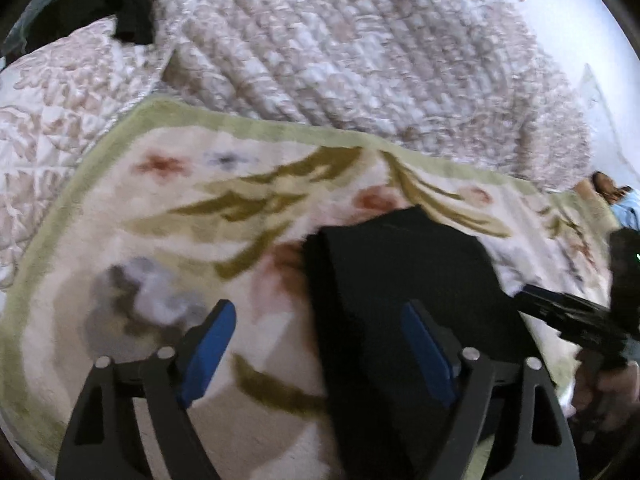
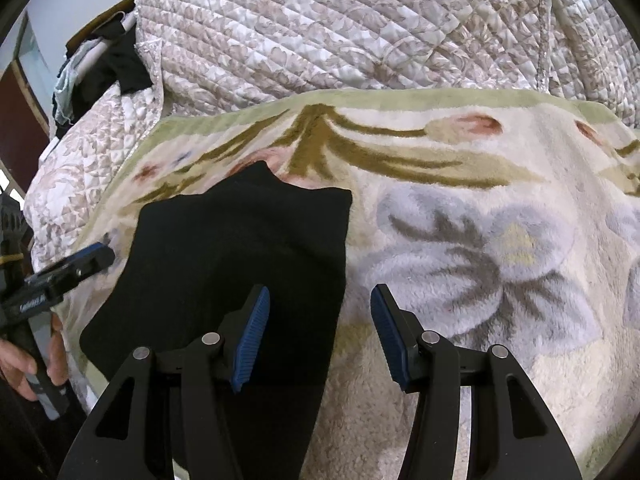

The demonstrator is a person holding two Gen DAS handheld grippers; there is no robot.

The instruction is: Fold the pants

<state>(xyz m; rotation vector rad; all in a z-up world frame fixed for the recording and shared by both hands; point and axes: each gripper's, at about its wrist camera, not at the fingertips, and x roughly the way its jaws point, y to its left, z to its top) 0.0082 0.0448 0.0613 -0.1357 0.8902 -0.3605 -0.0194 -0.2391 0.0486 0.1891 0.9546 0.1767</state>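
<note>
The black pants [image 1: 400, 280] lie folded in a compact stack on a floral fleece blanket [image 1: 160, 240]; they also show in the right wrist view [image 2: 240, 248]. My left gripper [image 1: 320, 320] is open and empty above the pants' left edge, its right finger over the fabric. My right gripper [image 2: 320, 308] is open and empty above the pants' right edge, its left finger over the fabric. The right gripper's tip shows at the right of the left wrist view [image 1: 568, 312]. The left gripper's tip shows at the left of the right wrist view [image 2: 80, 260].
A quilted beige bedspread [image 2: 320, 32] rises behind the blanket [image 2: 480, 240]. Dark clothes [image 2: 120, 64] are piled at the far left. The bed's near edge runs beneath both grippers.
</note>
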